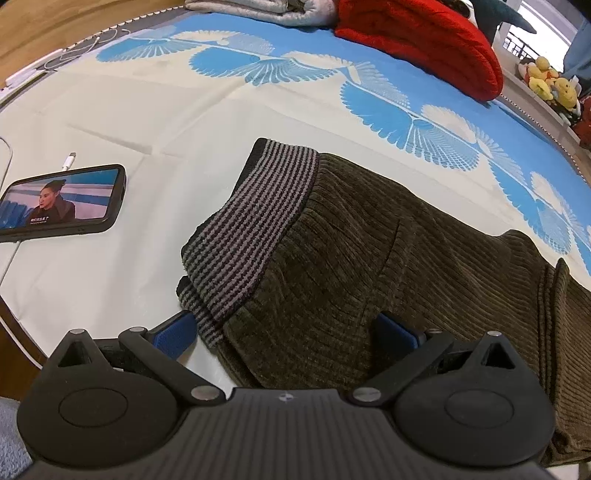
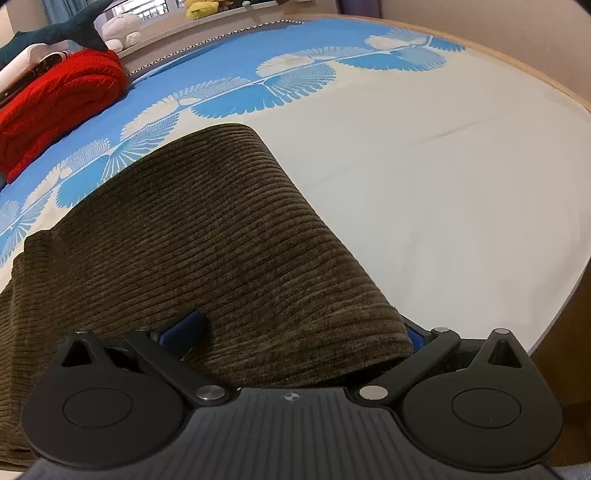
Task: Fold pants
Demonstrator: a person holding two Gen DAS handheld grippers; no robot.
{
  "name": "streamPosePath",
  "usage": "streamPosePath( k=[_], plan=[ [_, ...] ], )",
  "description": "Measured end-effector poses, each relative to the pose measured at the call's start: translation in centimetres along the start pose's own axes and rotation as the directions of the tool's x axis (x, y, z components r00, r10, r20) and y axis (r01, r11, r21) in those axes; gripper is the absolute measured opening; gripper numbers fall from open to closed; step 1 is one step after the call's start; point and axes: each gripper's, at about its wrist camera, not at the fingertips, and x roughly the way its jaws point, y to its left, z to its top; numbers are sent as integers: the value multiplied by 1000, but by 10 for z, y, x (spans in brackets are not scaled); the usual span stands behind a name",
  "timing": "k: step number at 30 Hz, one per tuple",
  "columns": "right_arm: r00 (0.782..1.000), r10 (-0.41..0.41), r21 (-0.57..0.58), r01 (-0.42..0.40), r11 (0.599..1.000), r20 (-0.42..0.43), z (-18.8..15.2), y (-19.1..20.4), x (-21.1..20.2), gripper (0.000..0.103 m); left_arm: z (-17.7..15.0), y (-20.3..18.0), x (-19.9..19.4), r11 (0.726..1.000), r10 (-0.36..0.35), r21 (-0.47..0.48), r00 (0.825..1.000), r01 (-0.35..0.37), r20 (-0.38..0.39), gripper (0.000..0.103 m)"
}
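Dark olive corduroy pants [image 1: 369,240] lie on the bed sheet [image 1: 147,122], folded lengthwise. Their grey-and-black striped waistband [image 1: 255,221] is at the left end. My left gripper [image 1: 286,332] is open at the near edge by the waistband. One blue pad [image 1: 177,332] rests on the sheet and the other blue pad [image 1: 395,332] sits on the fabric. In the right wrist view the folded leg end [image 2: 240,240] of the pants runs away from me. My right gripper [image 2: 299,332] is open and straddles that end, its fingers [image 2: 184,328] wide apart.
A phone [image 1: 59,203] with a lit screen and a white cable [image 1: 70,160] lie on the sheet at the left. A red knit [image 1: 424,40] and grey folded cloth [image 1: 258,11] sit at the far side. Plush toys [image 1: 550,81] line a ledge. The bed's edge [image 2: 554,306] curves near right.
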Motion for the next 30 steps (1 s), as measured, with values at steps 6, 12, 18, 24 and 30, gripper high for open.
streamPosePath(
  k=[6,12,18,24,30],
  plan=[
    [999,44,11,-44,999,-11,-2,-7,-6,102,0,0,4,1000,12,-9,1000,-12,-1,103],
    [995,102,116,-100,988,-6,4,-25,-13,79,4,-1,8,1000,10,4,1000,-10,-15,103],
    [992,128,207,-127,970,10,9,-45,-14,38,1,1,4,999,29,-17,999,-28,15,99],
    [995,100,230,-103,968,24,25,-53,-16,32,4,-24,7,996,80,42,997,-80,11,99],
    [995,95,321,-92,943,4,44,-87,-8,32,9,-68,12,990,69,121,997,-67,-17,99]
  ],
)
